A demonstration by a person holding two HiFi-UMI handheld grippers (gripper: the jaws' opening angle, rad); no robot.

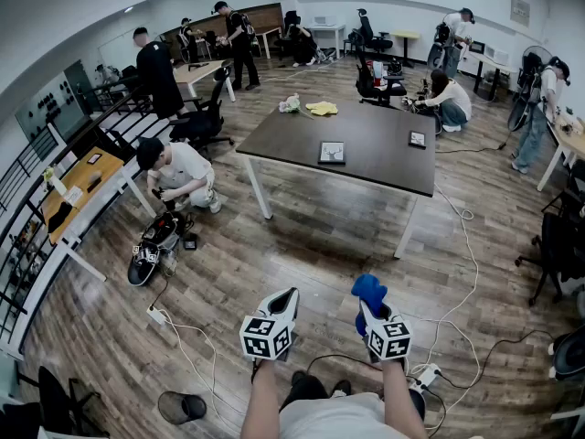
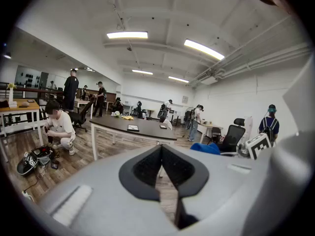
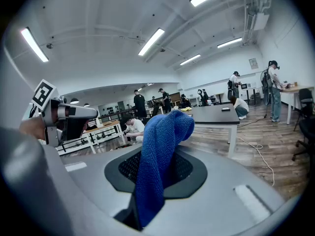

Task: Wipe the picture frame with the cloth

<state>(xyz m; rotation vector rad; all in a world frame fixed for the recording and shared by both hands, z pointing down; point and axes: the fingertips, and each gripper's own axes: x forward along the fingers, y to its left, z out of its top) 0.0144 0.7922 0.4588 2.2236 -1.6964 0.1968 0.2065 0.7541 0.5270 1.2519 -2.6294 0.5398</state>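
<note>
One dark table [image 1: 384, 167] stands well ahead across the floor. Left gripper [image 2: 161, 168]: jaws together on nothing, probably kept free to steady the work. Right gripper [image 1: 366, 311]: clamped on the blue cloth [image 3: 160, 156], whose free end stands up past the jaws, ready for wiping. Picture frame [image 1: 332, 152]: flat near the table's middle, not yet within reach.

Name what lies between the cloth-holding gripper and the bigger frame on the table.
Head view: only bare wood floor, then the table top, between the right gripper and the frame.
</note>
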